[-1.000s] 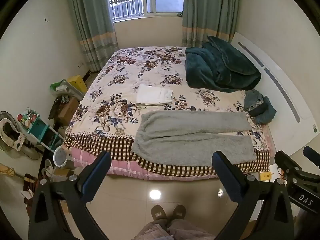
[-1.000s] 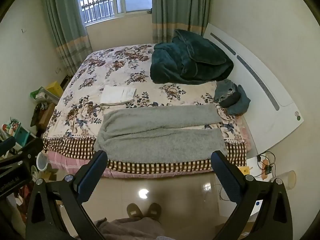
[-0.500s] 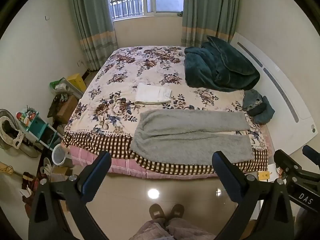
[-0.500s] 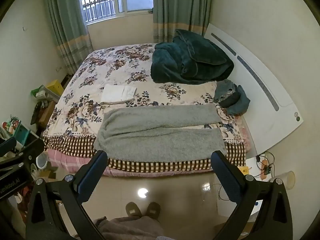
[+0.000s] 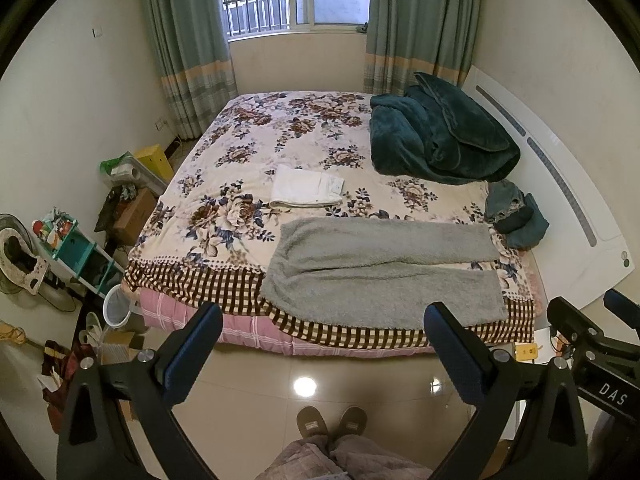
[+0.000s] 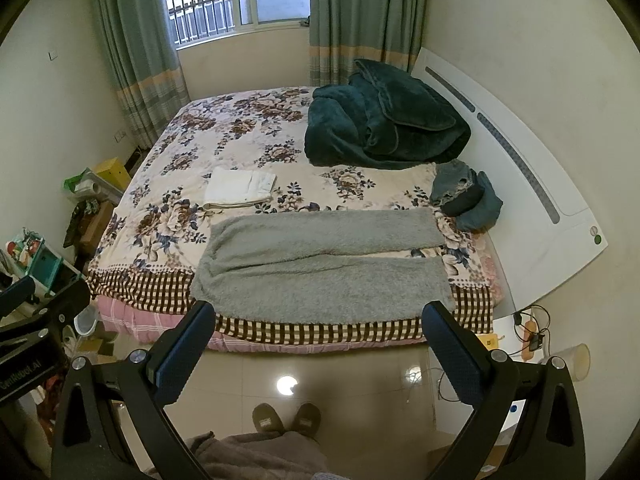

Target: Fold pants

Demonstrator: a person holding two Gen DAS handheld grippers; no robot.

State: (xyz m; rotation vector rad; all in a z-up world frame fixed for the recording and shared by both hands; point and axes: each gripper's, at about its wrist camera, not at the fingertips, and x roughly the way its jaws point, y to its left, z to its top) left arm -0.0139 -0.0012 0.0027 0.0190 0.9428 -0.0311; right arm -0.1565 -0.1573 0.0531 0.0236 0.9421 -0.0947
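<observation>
Flat, grey pants [image 5: 380,272] lie crosswise, waist left, legs right.

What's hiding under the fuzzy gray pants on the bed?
The gray pants lie spread flat on the flowery bedspread, their near edge over its brown checkered border. A strip of bedspread shows between the two legs. Whatever lies directly beneath the fabric is covered.

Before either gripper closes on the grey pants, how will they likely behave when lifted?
The grey pants lie limp and flat on the bed, so they will probably droop from any pinch. The fuzzy pile suggests good grip, little slipping. Their near edge overhangs the mattress and may slide off.
</observation>
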